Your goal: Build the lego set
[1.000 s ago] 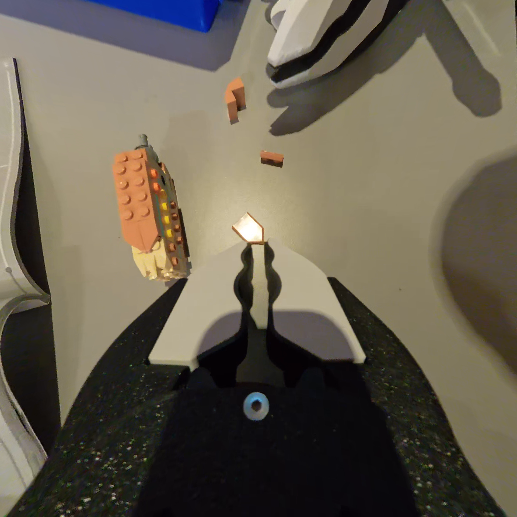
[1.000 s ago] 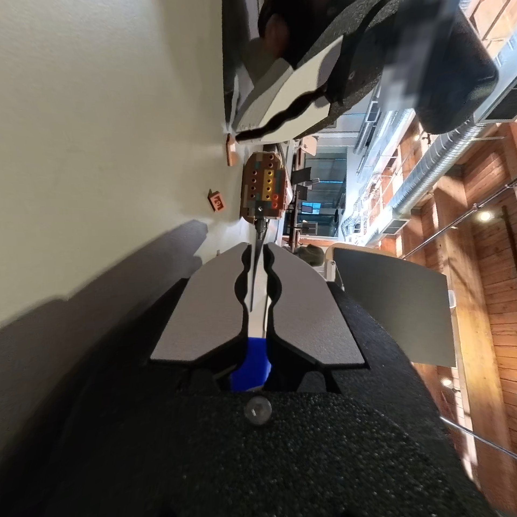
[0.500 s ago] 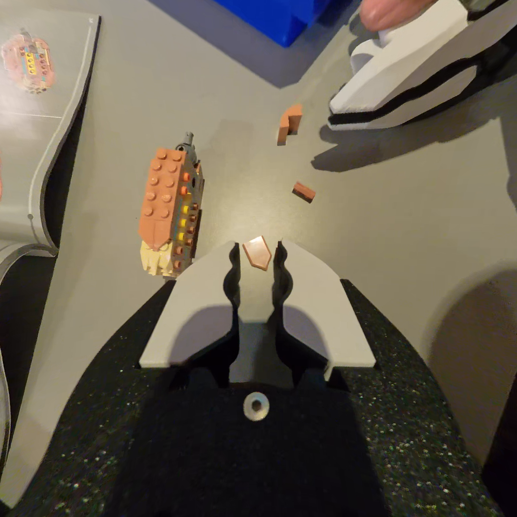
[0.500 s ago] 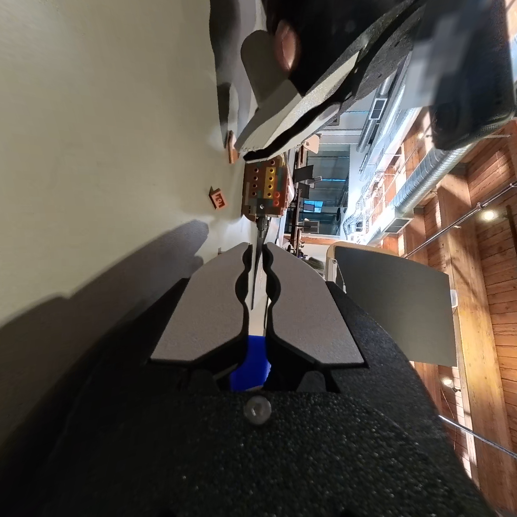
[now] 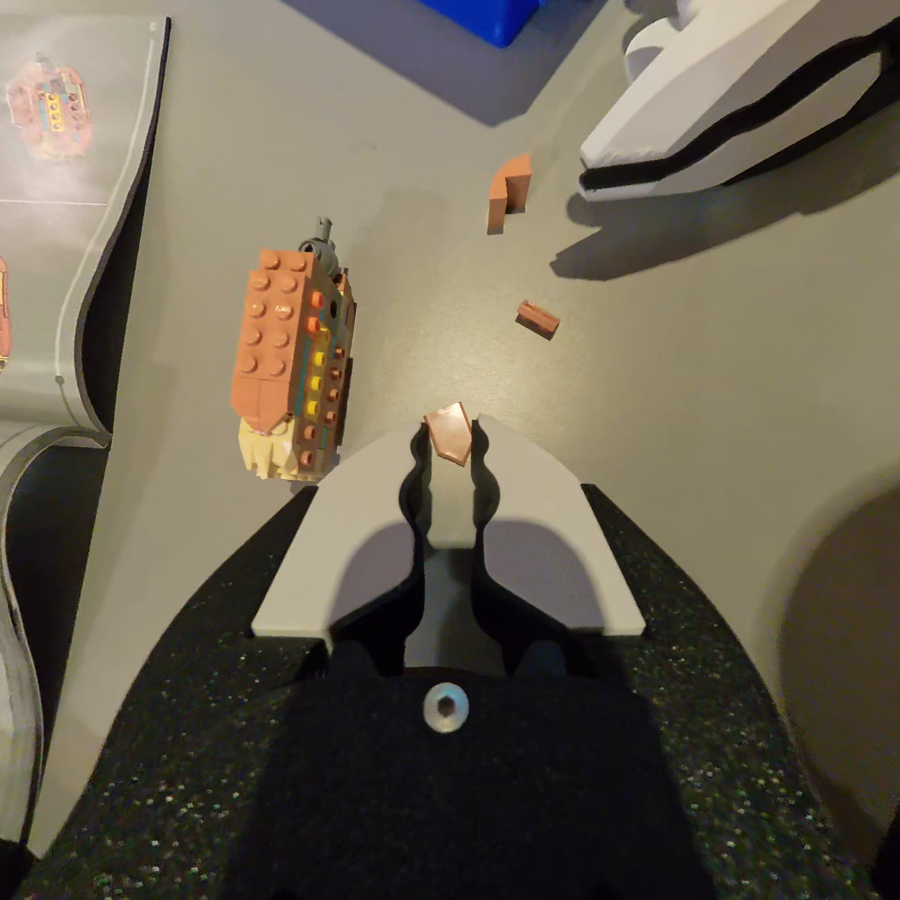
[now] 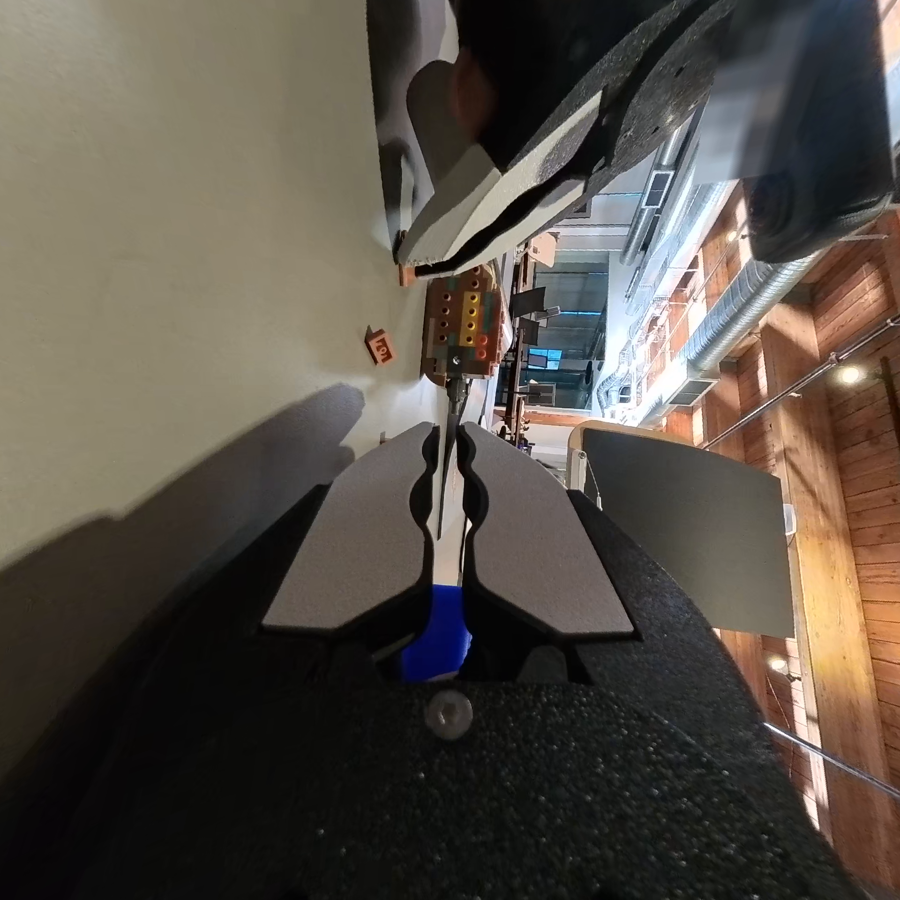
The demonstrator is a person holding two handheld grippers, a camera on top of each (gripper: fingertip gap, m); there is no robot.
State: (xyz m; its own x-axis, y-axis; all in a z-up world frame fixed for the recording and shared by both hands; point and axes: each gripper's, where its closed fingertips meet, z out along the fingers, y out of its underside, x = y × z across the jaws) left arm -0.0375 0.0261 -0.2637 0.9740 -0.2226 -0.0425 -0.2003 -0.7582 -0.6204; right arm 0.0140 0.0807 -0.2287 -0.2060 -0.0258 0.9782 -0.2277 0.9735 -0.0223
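Note:
A half-built brown, tan and yellow lego model (image 5: 292, 365) lies on the grey table; it also shows in the right wrist view (image 6: 462, 331). A flat brown tile (image 5: 449, 437) lies on the table between the tips of my left gripper (image 5: 450, 422), whose jaws stand narrowly open around it, close to its edges. A small brown brick (image 5: 538, 319) and a curved brown piece (image 5: 509, 190) lie beyond. My right gripper (image 6: 446, 428) lies on its side low over the table, shut and empty; it shows at the upper right of the left wrist view (image 5: 587, 180).
An open instruction booklet (image 5: 48, 195) lies at the left. A blue bin (image 5: 487, 14) stands at the far edge. From the right wrist view the left gripper (image 6: 409, 263) hangs over the tile, with the small brick (image 6: 380, 346) nearby. My right fingertips sit around 9 centimeters from my left ones. My right tips are roughly 4 centimeters from the small brown brick (image 5: 538, 319).
My left gripper opened and moved forward, so the tile now lies between its tips instead of just beyond them; the jaws have since narrowed. The right gripper has stayed put.

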